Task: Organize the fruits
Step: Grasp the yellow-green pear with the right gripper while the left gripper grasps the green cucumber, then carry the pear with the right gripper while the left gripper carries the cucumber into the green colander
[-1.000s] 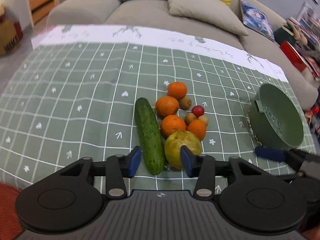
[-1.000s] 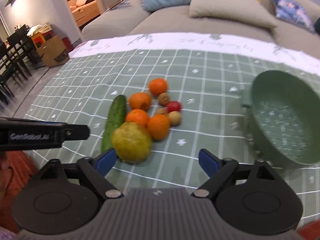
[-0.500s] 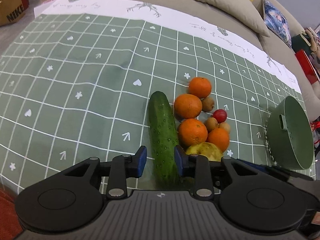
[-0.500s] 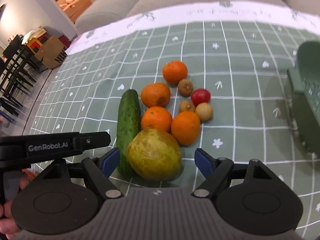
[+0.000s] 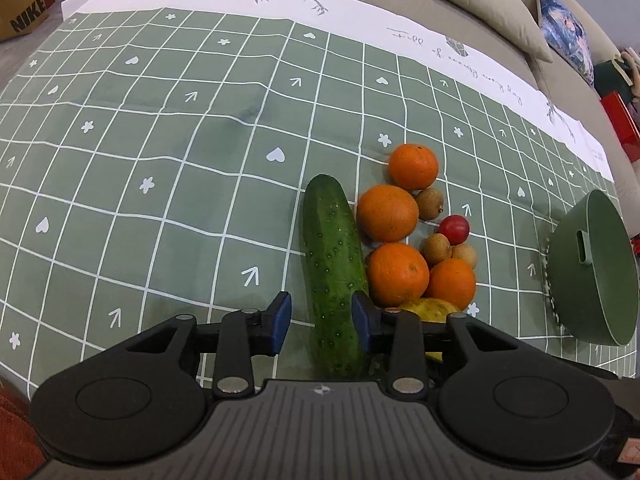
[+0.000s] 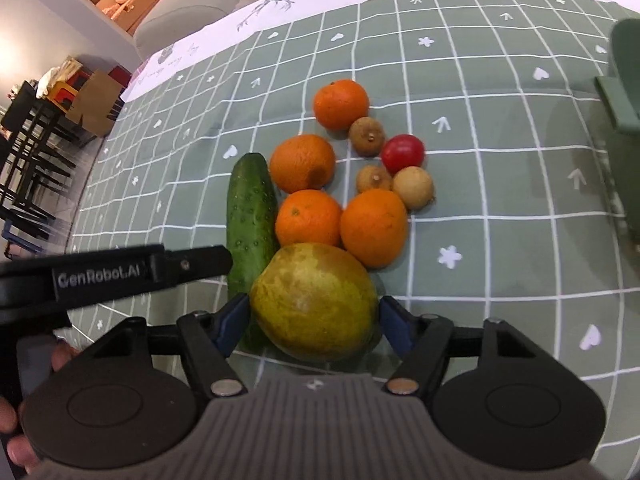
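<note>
The fruits lay in a tight cluster on the green checked tablecloth [image 5: 168,168]. Nearest the cameras, a big yellow-green pear [image 6: 314,300] sat between the blue pads of the right gripper [image 6: 314,318]; its jaws were spread wide around the pear, both pads right at its sides, though whether they pressed it I could not tell. Just left of the pear lay the cucumber [image 5: 334,268], lengthwise, its near end between the fingers of the left gripper [image 5: 320,320]. Those jaws stood apart: the right pad looked to touch the cucumber, while a strip of cloth showed between it and the left pad. Beyond the pear, four oranges [image 6: 308,218] lay touching one another and the cucumber's side, with three small brown fruits [image 6: 413,187] and one red fruit [image 6: 402,153] tucked to their right. Well apart on the right stood a green colander [image 5: 588,272]. A beige sofa [image 5: 360,0] with cushions ran behind the table
</note>
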`<action>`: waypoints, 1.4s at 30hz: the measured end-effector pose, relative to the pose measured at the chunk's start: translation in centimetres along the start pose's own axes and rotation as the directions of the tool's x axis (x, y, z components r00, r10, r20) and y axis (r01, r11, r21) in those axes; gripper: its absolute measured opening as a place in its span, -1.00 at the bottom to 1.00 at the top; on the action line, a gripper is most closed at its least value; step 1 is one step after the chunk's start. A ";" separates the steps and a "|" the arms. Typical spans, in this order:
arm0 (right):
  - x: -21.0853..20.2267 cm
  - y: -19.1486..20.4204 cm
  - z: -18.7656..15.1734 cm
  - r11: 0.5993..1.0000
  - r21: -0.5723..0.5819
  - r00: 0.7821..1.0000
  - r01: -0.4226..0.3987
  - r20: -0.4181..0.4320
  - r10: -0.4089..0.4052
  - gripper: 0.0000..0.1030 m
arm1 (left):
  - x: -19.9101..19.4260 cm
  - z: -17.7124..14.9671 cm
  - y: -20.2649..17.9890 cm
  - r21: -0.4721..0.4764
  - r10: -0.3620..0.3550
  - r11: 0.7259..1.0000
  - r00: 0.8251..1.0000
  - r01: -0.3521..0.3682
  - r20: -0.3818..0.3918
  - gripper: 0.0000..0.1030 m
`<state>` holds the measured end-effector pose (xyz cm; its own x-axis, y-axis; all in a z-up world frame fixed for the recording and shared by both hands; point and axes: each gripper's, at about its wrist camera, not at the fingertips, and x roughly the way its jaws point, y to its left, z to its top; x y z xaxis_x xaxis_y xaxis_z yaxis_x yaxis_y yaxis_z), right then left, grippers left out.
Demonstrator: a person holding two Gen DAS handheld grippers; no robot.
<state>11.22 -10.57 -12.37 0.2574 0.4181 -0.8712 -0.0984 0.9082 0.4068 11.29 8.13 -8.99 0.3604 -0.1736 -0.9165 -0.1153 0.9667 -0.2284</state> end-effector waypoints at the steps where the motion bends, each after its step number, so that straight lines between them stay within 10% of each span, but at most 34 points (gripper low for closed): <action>1: -0.2 -0.2 -0.1 1.000 -0.003 1.000 0.008 -0.003 -0.008 0.30 | 0.1 0.1 -0.1 0.005 0.004 1.000 1.000 -0.004 -0.002 -0.15; 13: -2.8 -3.1 -1.1 0.989 -0.045 0.990 0.143 -0.001 -0.144 0.30 | 2.6 1.2 -1.6 0.050 0.017 0.999 0.998 -0.015 -0.054 0.02; 42: -3.7 -4.0 -2.4 0.989 -0.041 0.990 0.139 0.036 -0.138 0.30 | 3.3 -1.3 -3.6 0.162 0.071 0.985 0.990 -0.051 -0.124 -0.16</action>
<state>8.32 -15.69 -11.46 0.3032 0.2880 -0.9084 -0.1012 0.9576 0.2698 11.72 3.83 -11.64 0.2341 -0.1260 -0.9640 0.0181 0.9920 -0.1253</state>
